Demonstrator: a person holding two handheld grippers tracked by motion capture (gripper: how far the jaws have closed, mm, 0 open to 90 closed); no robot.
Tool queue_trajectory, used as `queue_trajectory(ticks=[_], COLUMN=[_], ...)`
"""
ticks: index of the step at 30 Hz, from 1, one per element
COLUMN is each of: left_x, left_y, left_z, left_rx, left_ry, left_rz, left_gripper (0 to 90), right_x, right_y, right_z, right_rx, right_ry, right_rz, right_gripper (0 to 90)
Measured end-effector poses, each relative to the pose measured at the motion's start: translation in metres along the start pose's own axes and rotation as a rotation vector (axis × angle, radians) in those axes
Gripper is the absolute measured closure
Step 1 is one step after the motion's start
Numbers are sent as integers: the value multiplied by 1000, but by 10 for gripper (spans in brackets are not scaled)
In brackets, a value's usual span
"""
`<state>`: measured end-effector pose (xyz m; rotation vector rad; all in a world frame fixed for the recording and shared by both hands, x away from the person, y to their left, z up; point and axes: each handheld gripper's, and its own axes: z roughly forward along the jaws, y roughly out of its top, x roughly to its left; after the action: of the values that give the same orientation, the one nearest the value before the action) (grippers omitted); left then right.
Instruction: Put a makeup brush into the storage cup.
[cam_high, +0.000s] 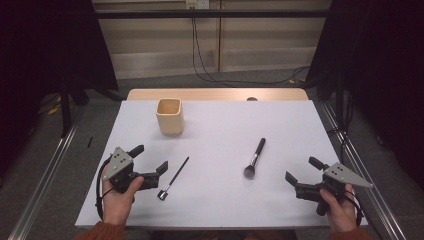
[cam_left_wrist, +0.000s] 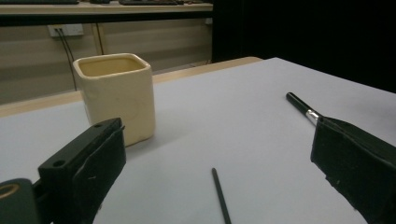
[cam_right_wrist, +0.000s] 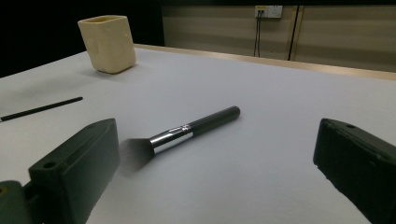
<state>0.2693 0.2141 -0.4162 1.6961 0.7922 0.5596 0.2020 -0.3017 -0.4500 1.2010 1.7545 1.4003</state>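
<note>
White sheet covers the table (cam_high: 220, 200), with dark curtains at both sides and a pale wall with cables behind. Work items: a thin brush (cam_high: 173, 178) lying just beside the left gripper (cam_high: 149, 161), its small head toward the near edge; a thick makeup brush (cam_high: 255, 158) left of the right gripper (cam_high: 300, 170), bristles toward the person; and a cream square cup (cam_high: 170, 116) upright at the far left, apart from both brushes. Both brushes appear light and rigid along the handle. The thin brush lies low against the sheet, so a grasp at mid-handle with the jaws closing across the shaft is advised; it may roll or slip if pinched near the tip. For the thick brush, grasp the black handle (cam_right_wrist: 215, 119) or the metal ferrule (cam_right_wrist: 170, 138); the bristles (cam_right_wrist: 135, 151) are soft and would deform. The cup looks glazed, hence hard, smooth and probably breakable; avoid knocking it. Pose: each gripper is held low in a hand near the front edge, jaws spread wide, nothing between them, both aimed forward and inward toward its nearer brush.
</note>
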Motion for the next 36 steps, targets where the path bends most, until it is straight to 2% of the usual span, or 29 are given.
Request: queue_trajectory(ticks=[3,7,8,12,14,15,20,21,25,29,32,36], left_x=[-1,-1,-2,-2,-4,-5,-6,-6,-4,-3,-1,0], left_y=[2,3,3,7,8,10,14,15,18,19,19,18], left_z=[4,11,13,18,19,20,24,25,31,35,37,39], left_rx=[18,50,58,85,88,89,105,113,156,197,230,286], left_ry=[-10,2,7,-18,-21,-26,-55,-56,-53,-68,-63,-81], left_rz=[-4,8,-1,3,-12,-1,-6,-19,6,-5,9,1], left_gripper=[21,17,17,21,18,17,18,18,24,25,27,32], right_x=[1,1,1,1,1,1,1,1,2,1,2,2], right_y=[0,0,0,0,0,0,0,0,0,0,0,0], right_z=[0,1,1,1,1,1,1,1,1,1,1,1], right_rx=[-4,3,3,4,5,3,4,4,4,5,5,6], right_ry=[4,7,7,5,-4,-6,-6,-6,-4,-3,-2,0], right_rz=[4,-7,-7,-6,-8,-9,-8,-8,-6,-8,-10,-8], right_gripper=[1,1,1,1,2,2,2,2,2,2,2,2])
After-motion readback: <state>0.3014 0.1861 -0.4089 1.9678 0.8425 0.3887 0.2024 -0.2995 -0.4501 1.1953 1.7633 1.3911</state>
